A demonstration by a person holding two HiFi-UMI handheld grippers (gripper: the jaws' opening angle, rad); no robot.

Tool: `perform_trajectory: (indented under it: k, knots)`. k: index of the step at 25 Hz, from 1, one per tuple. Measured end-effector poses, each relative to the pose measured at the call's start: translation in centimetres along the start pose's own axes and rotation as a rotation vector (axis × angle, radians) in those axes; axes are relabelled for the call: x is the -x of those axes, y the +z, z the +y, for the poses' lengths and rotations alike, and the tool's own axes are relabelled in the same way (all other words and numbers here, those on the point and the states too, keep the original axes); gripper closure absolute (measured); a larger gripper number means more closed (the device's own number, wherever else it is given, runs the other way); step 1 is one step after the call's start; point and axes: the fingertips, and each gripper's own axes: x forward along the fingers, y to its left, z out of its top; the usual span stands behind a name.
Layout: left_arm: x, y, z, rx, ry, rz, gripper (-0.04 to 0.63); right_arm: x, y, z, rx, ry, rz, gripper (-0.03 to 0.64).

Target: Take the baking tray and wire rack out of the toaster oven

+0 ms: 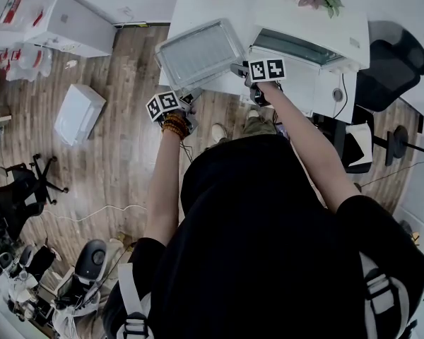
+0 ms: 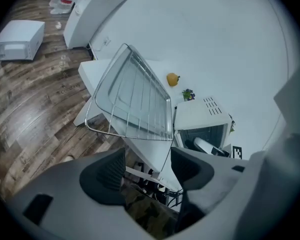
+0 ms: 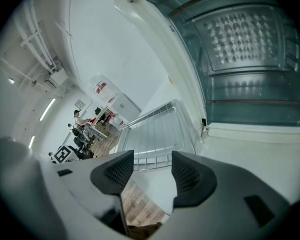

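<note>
The wire rack (image 1: 198,51) lies on top of the baking tray (image 2: 121,91) at the left corner of the white table (image 1: 198,2), jutting over its edge. To its right stands the white toaster oven (image 1: 311,20) with its glass door (image 3: 245,59) open. My left gripper (image 1: 186,99) hangs open just off the tray's near edge; in the left gripper view the rack (image 2: 140,109) sits beyond its empty jaws (image 2: 147,169). My right gripper (image 1: 244,70) is open too, in front of the oven door, with the rack (image 3: 157,134) past its bare pads (image 3: 190,176).
A yellow object (image 2: 173,79) and a small flower (image 2: 188,94) sit at the table's back. White boxes (image 1: 78,111) lie on the wooden floor at left, office chairs (image 1: 28,182) lower left, a black chair (image 1: 389,69) right of the oven.
</note>
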Motion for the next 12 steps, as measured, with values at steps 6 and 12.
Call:
perform_trajectory:
  k: [6,12]
  knots:
    - [1.1,0.4,-4.2,-0.199,-0.006,-0.03,0.325,2.3,1.9,1.9,0.156,-0.02,-0.072,0.379]
    - [3.1,3.2,-10.3,-0.451,-0.024,-0.168,0.325,5.5,4.8,4.0,0.305,-0.07,-0.187,0.379]
